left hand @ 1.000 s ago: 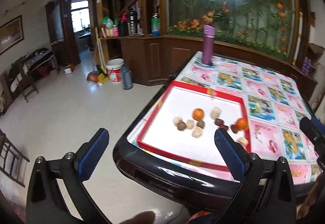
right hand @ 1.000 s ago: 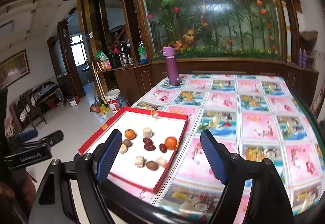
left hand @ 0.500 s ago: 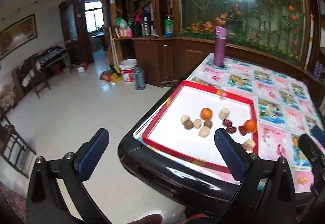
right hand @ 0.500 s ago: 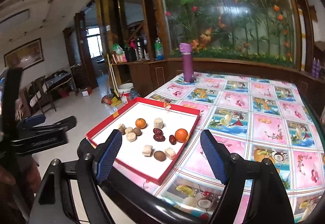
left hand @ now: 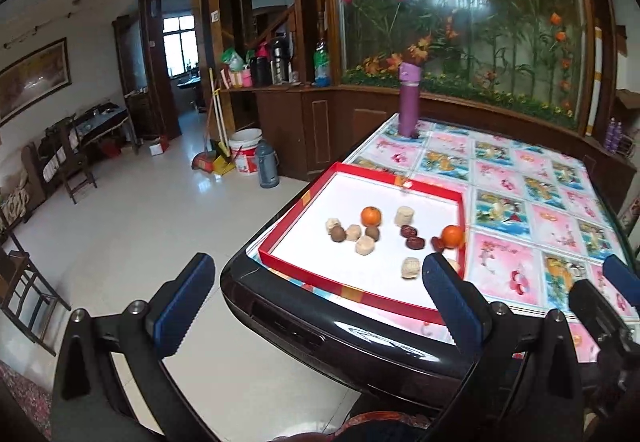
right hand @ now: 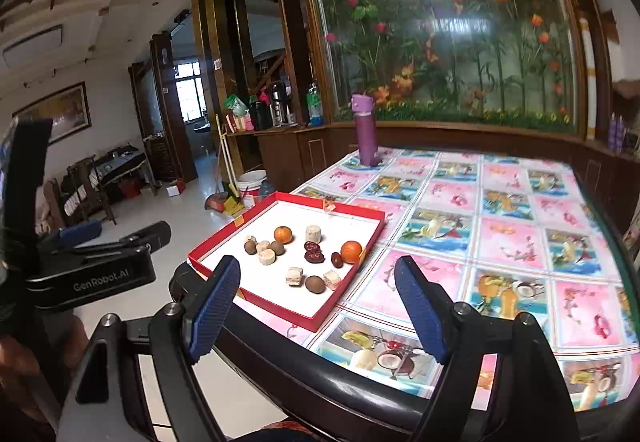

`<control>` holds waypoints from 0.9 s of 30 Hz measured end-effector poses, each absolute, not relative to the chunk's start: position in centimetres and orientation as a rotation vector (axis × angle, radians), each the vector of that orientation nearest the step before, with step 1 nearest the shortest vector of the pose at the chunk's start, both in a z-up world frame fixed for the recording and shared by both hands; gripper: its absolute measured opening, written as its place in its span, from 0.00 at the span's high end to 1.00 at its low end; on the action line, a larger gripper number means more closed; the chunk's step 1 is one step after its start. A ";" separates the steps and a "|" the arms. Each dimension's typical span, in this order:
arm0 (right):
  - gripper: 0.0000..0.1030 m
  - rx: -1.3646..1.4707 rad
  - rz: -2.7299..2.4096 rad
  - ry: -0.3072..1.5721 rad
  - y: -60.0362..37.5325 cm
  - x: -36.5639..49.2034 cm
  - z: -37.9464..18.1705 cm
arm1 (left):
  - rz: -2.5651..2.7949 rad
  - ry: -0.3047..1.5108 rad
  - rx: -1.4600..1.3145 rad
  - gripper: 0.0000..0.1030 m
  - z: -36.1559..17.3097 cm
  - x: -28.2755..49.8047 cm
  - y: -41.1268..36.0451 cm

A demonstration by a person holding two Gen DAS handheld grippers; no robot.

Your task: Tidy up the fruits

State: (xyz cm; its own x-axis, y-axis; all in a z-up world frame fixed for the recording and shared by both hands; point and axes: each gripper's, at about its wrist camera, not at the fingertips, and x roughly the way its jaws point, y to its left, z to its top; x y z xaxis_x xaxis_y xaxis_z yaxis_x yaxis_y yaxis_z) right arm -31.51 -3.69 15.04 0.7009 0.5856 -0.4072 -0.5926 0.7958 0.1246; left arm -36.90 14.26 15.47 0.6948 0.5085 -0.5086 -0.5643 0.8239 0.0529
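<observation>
L gripper [left hand: 312, 290] open, nothing btwn blue pads, hovering off near edge of table [left hand: 360, 338]. Red tray [left hand: 344, 282] w/ white floor sits at table's near-left corner, holds 2 oranges [left hand: 371, 215], brown round fruits, dark red dates [left hand: 412, 236], pale chunks. Purple bottle [left hand: 409, 105] upright at far edge. R gripper [left hand: 600, 306] tip at right.

The only lettering I could read was "GenRobot.AI", in grey on the black body of the left gripper [right hand: 86, 238], seen from my right wrist view.
</observation>
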 end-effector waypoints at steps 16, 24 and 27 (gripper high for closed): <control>0.23 -0.050 0.648 0.409 -2.0 -34.1 16.3 | 0.602 0.516 -0.133 0.00 15.9 -41.0 15.6; 0.23 -0.050 0.647 0.413 -0.9 -34.0 15.9 | 0.623 0.523 -0.133 0.00 15.1 -41.2 16.9; 0.23 -0.053 0.642 0.420 -0.6 -34.3 15.8 | 0.614 0.529 -0.135 0.00 14.7 -41.5 17.1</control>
State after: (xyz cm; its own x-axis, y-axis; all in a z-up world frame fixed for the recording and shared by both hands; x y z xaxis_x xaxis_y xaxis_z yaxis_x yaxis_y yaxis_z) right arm -34.26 -0.61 15.77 0.7197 0.5702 -0.3961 -0.5914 0.8023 0.0803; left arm -41.53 17.09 14.73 0.6896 0.5136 -0.5106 -0.5811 0.8132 0.0332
